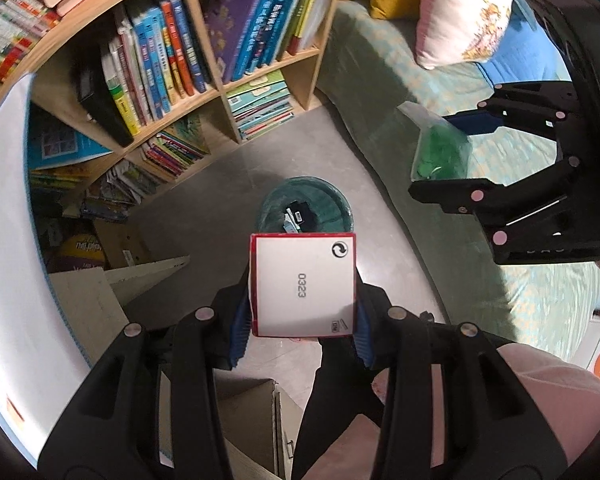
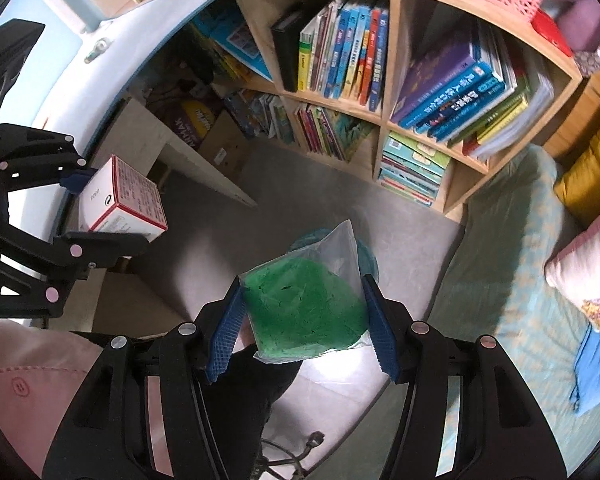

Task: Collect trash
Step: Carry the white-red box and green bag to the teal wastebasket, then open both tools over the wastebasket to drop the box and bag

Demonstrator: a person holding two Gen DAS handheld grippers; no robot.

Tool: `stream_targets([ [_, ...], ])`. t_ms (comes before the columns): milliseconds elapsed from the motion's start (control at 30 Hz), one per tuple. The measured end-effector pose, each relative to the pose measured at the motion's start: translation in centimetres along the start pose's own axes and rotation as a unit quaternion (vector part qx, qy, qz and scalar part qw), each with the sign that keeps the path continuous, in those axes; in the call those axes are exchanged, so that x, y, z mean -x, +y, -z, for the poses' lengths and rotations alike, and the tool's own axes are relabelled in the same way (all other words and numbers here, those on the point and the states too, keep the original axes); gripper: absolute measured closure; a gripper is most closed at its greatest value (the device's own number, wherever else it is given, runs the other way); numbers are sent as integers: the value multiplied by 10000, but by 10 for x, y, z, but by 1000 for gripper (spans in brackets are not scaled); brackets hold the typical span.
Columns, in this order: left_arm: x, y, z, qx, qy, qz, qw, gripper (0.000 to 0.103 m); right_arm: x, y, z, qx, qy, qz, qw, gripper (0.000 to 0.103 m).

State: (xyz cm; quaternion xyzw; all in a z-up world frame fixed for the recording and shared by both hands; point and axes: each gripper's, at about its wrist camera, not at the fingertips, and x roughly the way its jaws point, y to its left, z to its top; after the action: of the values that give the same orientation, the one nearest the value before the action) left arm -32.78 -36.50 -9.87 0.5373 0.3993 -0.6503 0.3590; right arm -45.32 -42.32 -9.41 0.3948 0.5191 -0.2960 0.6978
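Left gripper (image 1: 302,320), blue ribbed pads clenched on opposite side walls of a small white cardboard box with red edging (image 1: 304,286): judged light, stiff, crushable, so best held across flat faces as it is. Right gripper (image 2: 304,316), pads squeezing a clear plastic bag of green scraps (image 2: 306,304) at its bulging middle: judged soft, slippery, apt to sag. Beyond and below both, on the grey floor, a round bin with teal liner (image 1: 332,200), already holding dark scraps

I see a wooden bookshelf (image 1: 220,88) packed with books, grey floor (image 1: 300,152), and a green-covered bed (image 2: 512,272) with pillows (image 1: 460,16).
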Motion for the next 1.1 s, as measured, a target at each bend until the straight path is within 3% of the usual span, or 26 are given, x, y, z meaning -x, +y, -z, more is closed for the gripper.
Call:
stream_targets([
  [600, -13, -22, -16, -330, 146, 94, 9993, 63, -9, -14, 4, -246, 35, -338, 9991, 45],
  [633, -13, -23, -17, -346, 109, 95, 9993, 62, -9, -16, 4, -304, 37, -394, 9988, 44],
  [700, -12, -26, -18, -411, 45, 42, 9991, 39, -9, -19, 3, -407, 13, -443, 9982, 42],
  [733, -12, -26, -19, -429, 6, -16, 9991, 35, -8, -20, 3, -451, 3, -447, 9980, 37],
  [867, -12, -26, -21, -418, -21, -7, 9991, 28, -6, -24, 4, -558, -12, -436, 9975, 34],
  [1100, -11, -21, -21, -354, -18, -17, 9994, 27, -6, -24, 5, -511, 37, -379, 9980, 29],
])
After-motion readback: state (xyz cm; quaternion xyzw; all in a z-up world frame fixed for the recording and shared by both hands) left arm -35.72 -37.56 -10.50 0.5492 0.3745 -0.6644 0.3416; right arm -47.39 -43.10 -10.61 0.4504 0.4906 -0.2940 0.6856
